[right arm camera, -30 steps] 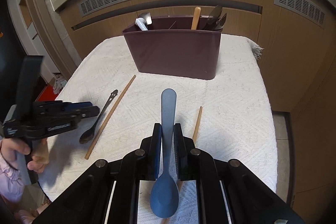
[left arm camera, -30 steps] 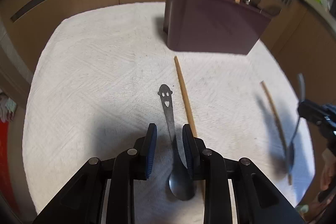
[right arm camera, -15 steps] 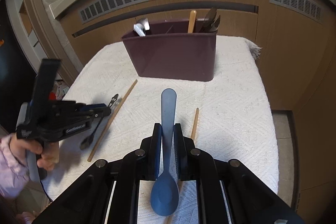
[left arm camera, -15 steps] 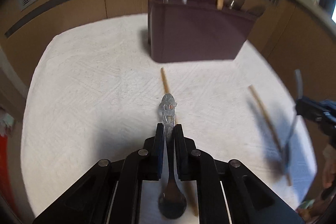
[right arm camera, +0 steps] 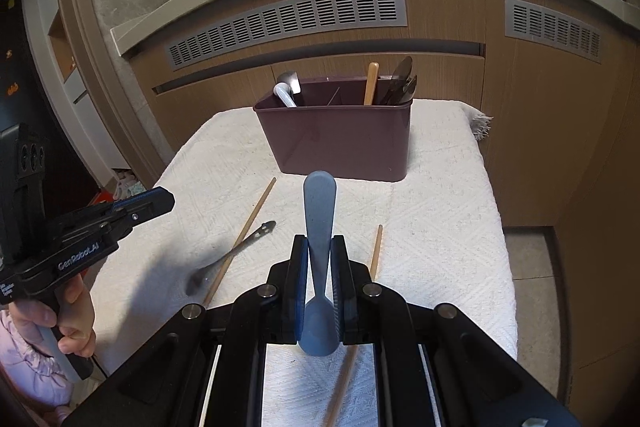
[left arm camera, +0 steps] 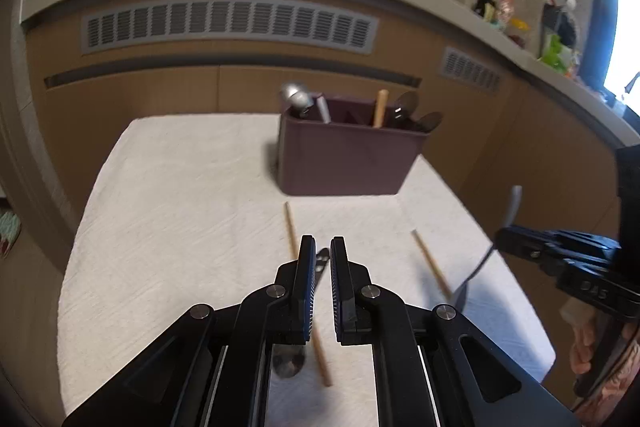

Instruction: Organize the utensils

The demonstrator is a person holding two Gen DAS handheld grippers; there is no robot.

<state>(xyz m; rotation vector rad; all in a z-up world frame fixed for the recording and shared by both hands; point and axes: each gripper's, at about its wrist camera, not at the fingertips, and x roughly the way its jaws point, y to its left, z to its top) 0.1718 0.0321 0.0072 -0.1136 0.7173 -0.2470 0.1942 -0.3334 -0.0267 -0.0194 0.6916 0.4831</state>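
Blue plastic fills the middle of your right wrist view: your right gripper (right arm camera: 320, 247) is pinching the blue spoon (right arm camera: 319, 203) at its narrow neck. The bowl hangs back toward the camera and the flat handle points ahead at the maroon utensil caddy (right arm camera: 340, 143), which suits carrying it straight to a compartment. The caddy stands at the far end of a white textured cloth (right arm camera: 440, 207). A metal ladle and a white handle lean in its left section, and a wooden handle and dark utensils lean in its right, so sorting looks partly done. Your left gripper (left arm camera: 320, 251) hovers above the cloth with its jaws pressed nearly together and nothing between them. The metal spoon (right arm camera: 250, 241) with a cut-out face on its handle lies on the cloth below it, apart from the jaws, crossing one wooden chopstick (right arm camera: 260, 203). A second chopstick (right arm camera: 376, 247) lies to the right, near the blue spoon. The metal spoon probably needs a fresh, wider grasp before it can be lifted. White lettering on the side of your left gripper reads "GenRobot.AI" (right arm camera: 78, 259). Smaller print beside it, and raised letters on the right gripper's body in the left view, are too blurred to read.
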